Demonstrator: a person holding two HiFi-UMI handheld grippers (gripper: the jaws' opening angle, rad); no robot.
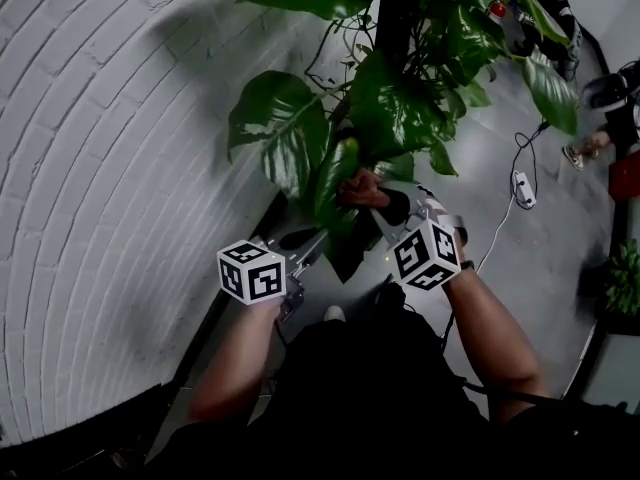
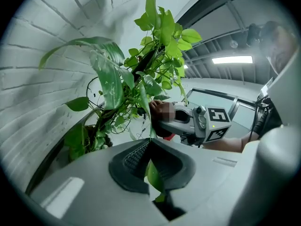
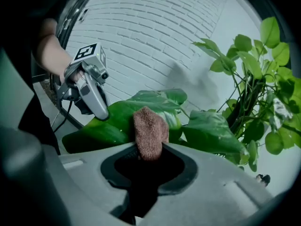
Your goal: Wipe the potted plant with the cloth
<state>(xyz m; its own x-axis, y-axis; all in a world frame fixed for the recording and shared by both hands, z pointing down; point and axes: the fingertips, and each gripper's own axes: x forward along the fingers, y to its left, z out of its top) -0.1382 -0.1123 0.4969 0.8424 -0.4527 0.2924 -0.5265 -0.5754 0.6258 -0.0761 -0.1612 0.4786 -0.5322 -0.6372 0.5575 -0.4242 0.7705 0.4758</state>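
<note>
Brown cloth (image 3: 149,131), soft, is clamped in right gripper (image 3: 148,157); left gripper (image 2: 149,147) pinches thin leaf (image 2: 155,175), likely easily torn.

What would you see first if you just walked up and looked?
A big leafy potted plant stands against the white brick wall. The right tool grips a fuzzy brown cloth at a broad leaf, which the left tool pinches.
</note>
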